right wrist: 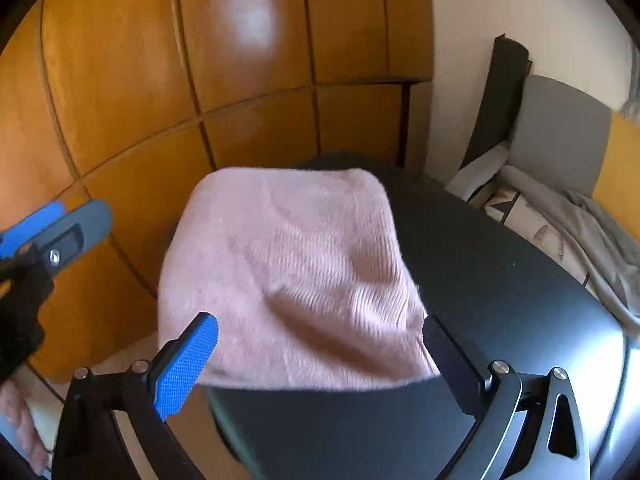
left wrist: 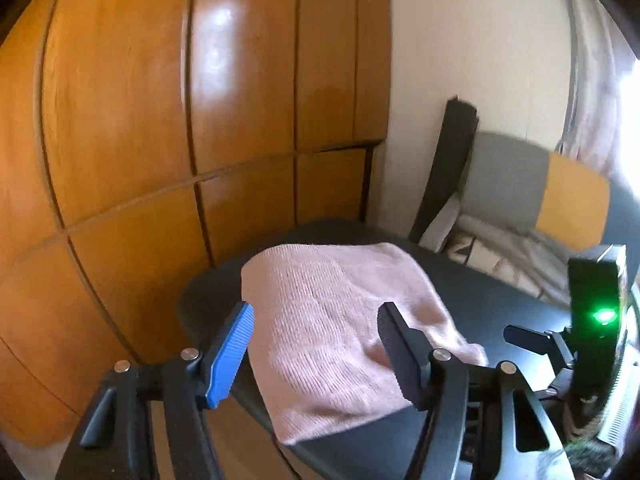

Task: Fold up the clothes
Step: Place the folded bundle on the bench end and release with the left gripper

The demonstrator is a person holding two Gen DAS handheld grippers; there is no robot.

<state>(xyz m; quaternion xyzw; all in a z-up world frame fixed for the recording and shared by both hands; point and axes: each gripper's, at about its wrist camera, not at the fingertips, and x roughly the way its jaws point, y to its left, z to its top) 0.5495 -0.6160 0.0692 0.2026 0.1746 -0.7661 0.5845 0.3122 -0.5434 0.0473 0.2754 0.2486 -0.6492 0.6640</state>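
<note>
folded pink ribbed knit [right wrist: 288, 276] lying on dark table [right wrist: 500, 280], both hand-held grippers spread wide, gripping nothing

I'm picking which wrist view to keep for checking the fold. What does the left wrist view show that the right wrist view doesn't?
Only the left wrist view shows the right gripper's body with a green light, and bright curtains at the far right. Only the right wrist view shows the left gripper from the side and a gloved hand at the left edge. Both show the folded pink knit lying on the black table, neither gripper holding it, with wooden wardrobe doors behind and a grey chair.
</note>
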